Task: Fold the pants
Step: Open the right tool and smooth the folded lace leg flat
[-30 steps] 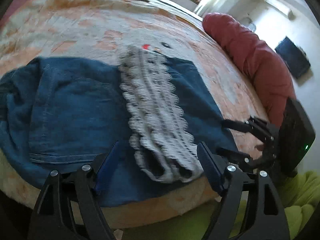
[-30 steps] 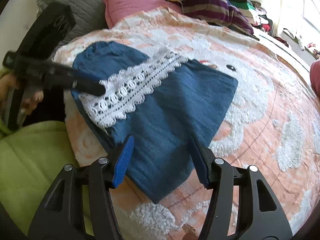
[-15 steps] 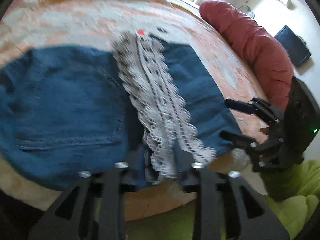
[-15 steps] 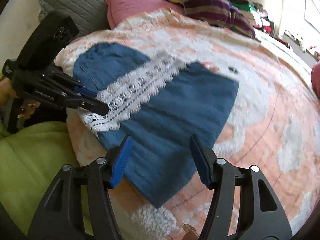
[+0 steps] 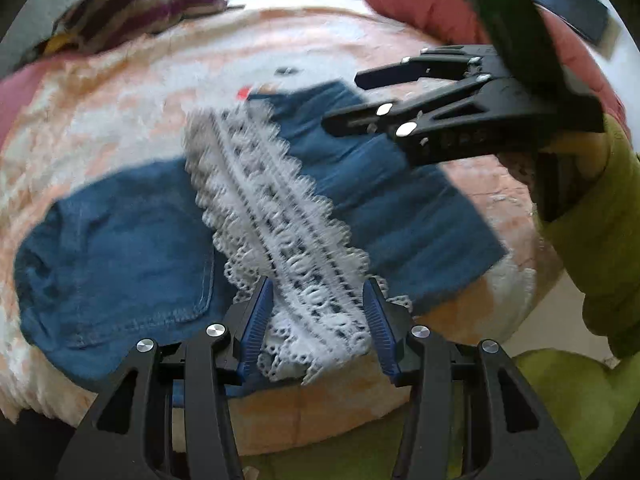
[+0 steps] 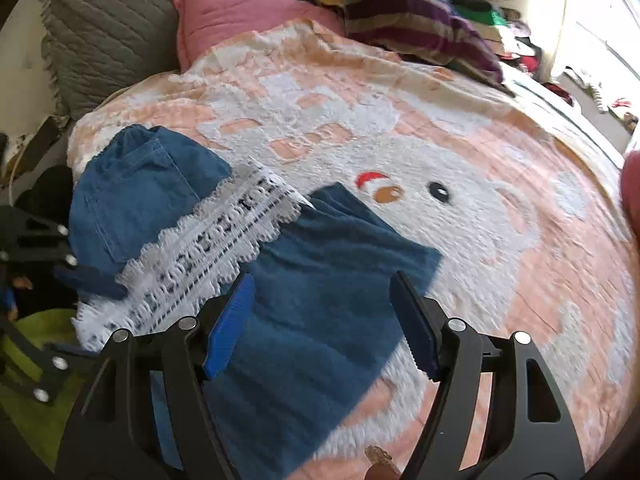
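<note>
Blue denim pants (image 5: 120, 248) with a white lace hem band (image 5: 280, 216) lie folded on the bed; they also show in the right wrist view (image 6: 332, 280). My left gripper (image 5: 318, 320) has its jaws partly closed around the near end of the lace band, which bunches between the blue pads. My right gripper (image 6: 320, 328) is open and empty, hovering above the right part of the denim. It shows in the left wrist view (image 5: 360, 100) as open fingers above the denim's far right.
The bed carries a peach and white bear blanket (image 6: 460, 208). A pink pillow (image 6: 240, 28), a grey quilted pillow (image 6: 100, 40) and a striped cloth (image 6: 420, 28) lie at the head. A red bolster (image 5: 420, 8) lies at the far right. The bed's edge (image 5: 320, 412) is right below my left gripper.
My left gripper closed in around the lace end and drew back. My right gripper rose and moved over the denim.
</note>
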A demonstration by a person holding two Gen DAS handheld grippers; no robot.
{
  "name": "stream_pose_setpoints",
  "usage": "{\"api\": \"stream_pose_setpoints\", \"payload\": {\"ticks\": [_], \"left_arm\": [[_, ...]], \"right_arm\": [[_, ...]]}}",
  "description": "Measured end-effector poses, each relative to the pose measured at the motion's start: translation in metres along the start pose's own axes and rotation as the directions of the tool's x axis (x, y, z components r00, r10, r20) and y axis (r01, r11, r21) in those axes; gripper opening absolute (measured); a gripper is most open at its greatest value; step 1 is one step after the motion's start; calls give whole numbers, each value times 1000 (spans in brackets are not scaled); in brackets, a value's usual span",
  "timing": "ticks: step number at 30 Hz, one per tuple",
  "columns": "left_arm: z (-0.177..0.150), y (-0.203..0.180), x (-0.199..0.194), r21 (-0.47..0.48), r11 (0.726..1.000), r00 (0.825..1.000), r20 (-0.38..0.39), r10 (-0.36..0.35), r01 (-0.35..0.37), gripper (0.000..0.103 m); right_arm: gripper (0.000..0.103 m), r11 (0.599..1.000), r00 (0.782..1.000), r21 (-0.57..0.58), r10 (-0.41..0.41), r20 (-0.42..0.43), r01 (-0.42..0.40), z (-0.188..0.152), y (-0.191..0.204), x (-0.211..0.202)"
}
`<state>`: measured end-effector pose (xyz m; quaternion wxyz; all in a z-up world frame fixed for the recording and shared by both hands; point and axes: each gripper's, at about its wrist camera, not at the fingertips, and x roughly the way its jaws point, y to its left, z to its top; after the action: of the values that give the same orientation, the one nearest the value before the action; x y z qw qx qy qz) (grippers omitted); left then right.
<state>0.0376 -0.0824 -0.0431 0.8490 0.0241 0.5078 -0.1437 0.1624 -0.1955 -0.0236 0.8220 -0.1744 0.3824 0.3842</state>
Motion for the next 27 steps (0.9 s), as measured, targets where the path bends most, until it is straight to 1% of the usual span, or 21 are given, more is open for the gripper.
{"api": "stream_pose_setpoints", "payload": {"ticks": [2, 4, 5, 6, 8, 11, 14, 15, 19, 24, 25, 26, 27], "left_arm": [[0, 8, 2, -40, 999, 1000, -2, -22, 22, 46], [-1, 14, 3, -59, 998, 1000, -5, -19, 18, 50], [-1, 16, 3, -67, 998, 1000, -7, -15, 15, 54], [-1, 19, 4, -75, 997, 1000, -11, -16, 15, 55], [0, 19, 8, -93, 995, 999, -9, -33, 32, 55], [1, 18, 4, -97, 995, 999, 0, -33, 33, 55], [-1, 20, -5, -108, 994, 1000, 28, -12, 15, 56], [-1, 22, -9, -113, 994, 999, 38, -5, 9, 56], [-3, 23, -22, -118, 993, 997, 68, 24, -16, 65], [-5, 23, -36, -116, 992, 994, 94, 56, -45, 66], [-3, 23, -37, -117, 992, 993, 97, 64, -52, 76], [-3, 22, -38, -116, 991, 992, 101, 73, -61, 81], [-3, 21, -41, -114, 991, 991, 107, 85, -72, 84]], "right_arm": [[64, 1000, 999, 5, -4, -39, 4, 2, -4, 16], [64, 998, 992, 8, -66, -107, 67, -1, -8, 34], [65, 998, 991, 17, -64, -121, 67, -4, -12, 41], [67, 998, 992, 34, -49, -120, 53, -5, -16, 44], [68, 997, 993, 62, -29, -117, 36, -7, -20, 45], [69, 997, 994, 59, -41, -105, 47, -7, -18, 40], [72, 996, 998, 74, -40, -56, 44, -7, -16, 24], [75, 996, 998, 81, -39, -44, 42, -8, -17, 19], [80, 992, 1000, 124, -23, 3, 23, -10, -18, -1], [85, 990, 999, 139, -31, 35, 26, -13, -15, -19], [86, 990, 999, 141, -32, 43, 26, -13, -14, -22], [87, 990, 998, 142, -31, 49, 24, -13, -14, -25], [87, 990, 998, 142, -31, 62, 22, -13, -13, -30]]}}
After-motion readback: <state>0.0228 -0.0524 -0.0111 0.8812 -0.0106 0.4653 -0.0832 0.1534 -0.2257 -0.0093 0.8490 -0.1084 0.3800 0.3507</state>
